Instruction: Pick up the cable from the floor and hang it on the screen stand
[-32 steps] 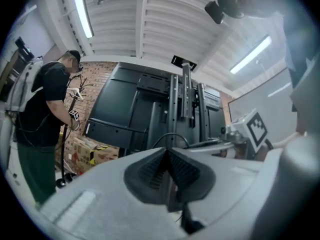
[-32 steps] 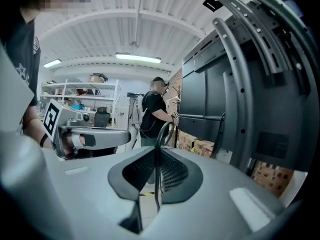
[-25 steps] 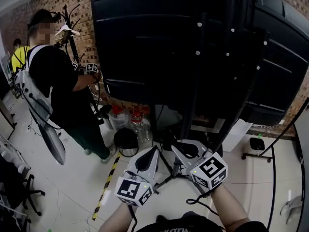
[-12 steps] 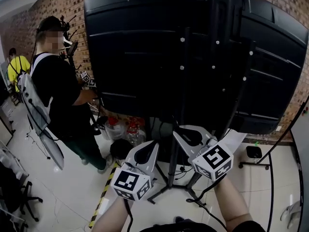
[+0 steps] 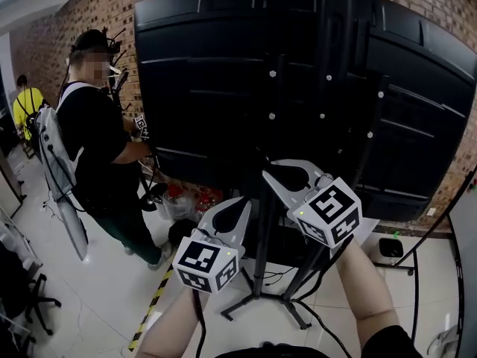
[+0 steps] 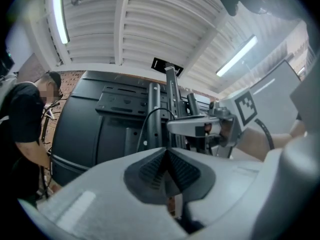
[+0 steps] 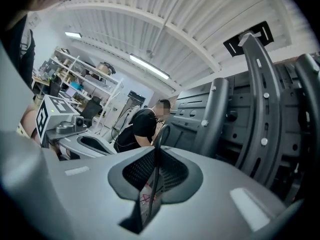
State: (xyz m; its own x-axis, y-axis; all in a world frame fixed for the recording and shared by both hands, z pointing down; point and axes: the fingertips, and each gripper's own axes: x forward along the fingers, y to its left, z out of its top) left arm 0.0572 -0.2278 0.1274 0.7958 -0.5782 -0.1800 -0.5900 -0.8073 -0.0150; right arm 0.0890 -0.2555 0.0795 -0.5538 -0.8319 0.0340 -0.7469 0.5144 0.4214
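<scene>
1. The pick-up part seems done: the cable (image 7: 155, 154) is off the floor (image 5: 97, 289) where it is held. It is a thin black cord, clamped in the right gripper (image 5: 277, 174).
2. In the right gripper view, the two jaws close almost fully on the cable. It passes between the ribbed pads and rises above them in a small loop.
3. The left gripper (image 5: 240, 209) has its jaws pressed together. I see nothing between them in the left gripper view. In that view the cable (image 6: 150, 115) makes an arc in front, but it seems to pass beyond the jaws, not between them.
4. The hanging part is not yet done. No picture shows the cable resting on the screen stand (image 5: 262, 222) or on any bracket behind the screen (image 5: 209, 88).
5. Both grippers are raised in front of the person's chest and point up toward the back of the screen. The right one is higher and close to the stand's post. The left one is lower and just beside it.
6. I judge that what is left is to bring the loop over a part of the stand and then open the right jaws.
7. Another person (image 5: 97, 148) stands at the left, well apart from both grippers.
</scene>
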